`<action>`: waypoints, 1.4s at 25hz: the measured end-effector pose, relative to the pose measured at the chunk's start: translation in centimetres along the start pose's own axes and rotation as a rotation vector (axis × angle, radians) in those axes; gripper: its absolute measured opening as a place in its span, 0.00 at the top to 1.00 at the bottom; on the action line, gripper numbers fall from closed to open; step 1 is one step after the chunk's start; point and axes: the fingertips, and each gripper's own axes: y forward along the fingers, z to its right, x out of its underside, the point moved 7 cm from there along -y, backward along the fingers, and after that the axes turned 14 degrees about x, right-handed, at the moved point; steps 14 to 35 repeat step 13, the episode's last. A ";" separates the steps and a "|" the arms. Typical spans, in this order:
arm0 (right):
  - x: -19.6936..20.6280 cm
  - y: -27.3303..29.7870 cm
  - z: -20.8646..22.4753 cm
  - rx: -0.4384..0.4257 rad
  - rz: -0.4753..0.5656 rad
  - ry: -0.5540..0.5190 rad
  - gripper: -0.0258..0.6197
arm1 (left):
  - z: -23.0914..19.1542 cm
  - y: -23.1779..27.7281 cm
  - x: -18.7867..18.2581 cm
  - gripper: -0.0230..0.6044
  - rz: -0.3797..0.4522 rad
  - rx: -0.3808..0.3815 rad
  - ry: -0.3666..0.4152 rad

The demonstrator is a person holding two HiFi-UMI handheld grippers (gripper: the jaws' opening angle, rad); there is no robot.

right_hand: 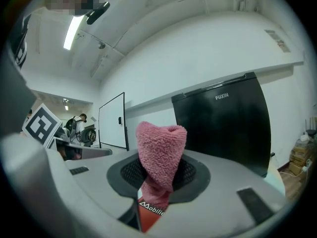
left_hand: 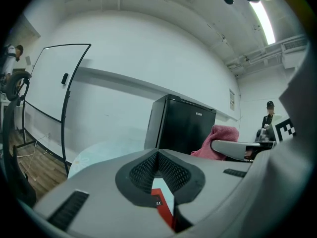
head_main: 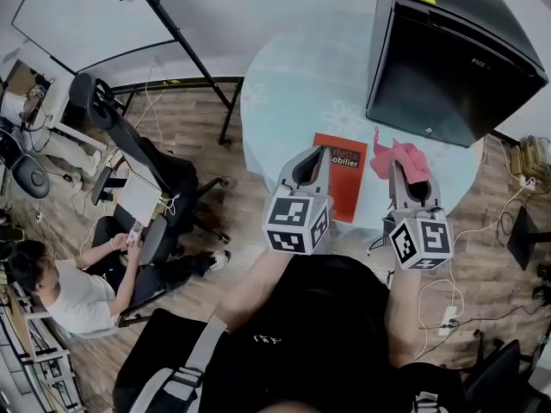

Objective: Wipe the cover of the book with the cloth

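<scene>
Right tongs (right_hand: 157,185) clamp pink cloth (right_hand: 161,145); red book (right_hand: 148,218) reads "Mobilier"; fridge (right_hand: 225,130) "FUXIN".

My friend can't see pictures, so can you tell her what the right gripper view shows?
The right gripper pinches a fuzzy pink cloth that sticks up between its jaws. Just below the cloth peeks a red book with white letters on it. A big black fridge stands behind.

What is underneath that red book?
The red book lies flat on the pale round table. Its left side is partly covered by the left hand-held gripper, and anything directly beneath it is hidden.
</scene>
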 end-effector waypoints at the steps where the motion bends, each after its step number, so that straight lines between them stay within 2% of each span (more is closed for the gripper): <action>1: 0.0 0.1 -0.1 -0.002 0.000 0.000 0.80 | -0.1 -0.1 0.0 0.94 -0.001 -0.003 -0.003; 13: 0.3 0.5 -0.9 -0.030 -0.007 -0.006 0.80 | -0.7 -0.5 0.2 0.94 -0.001 -0.017 -0.016; 35: 0.3 0.5 -0.9 -0.030 -0.007 -0.006 0.80 | -0.7 -0.5 0.2 0.94 -0.001 -0.017 -0.016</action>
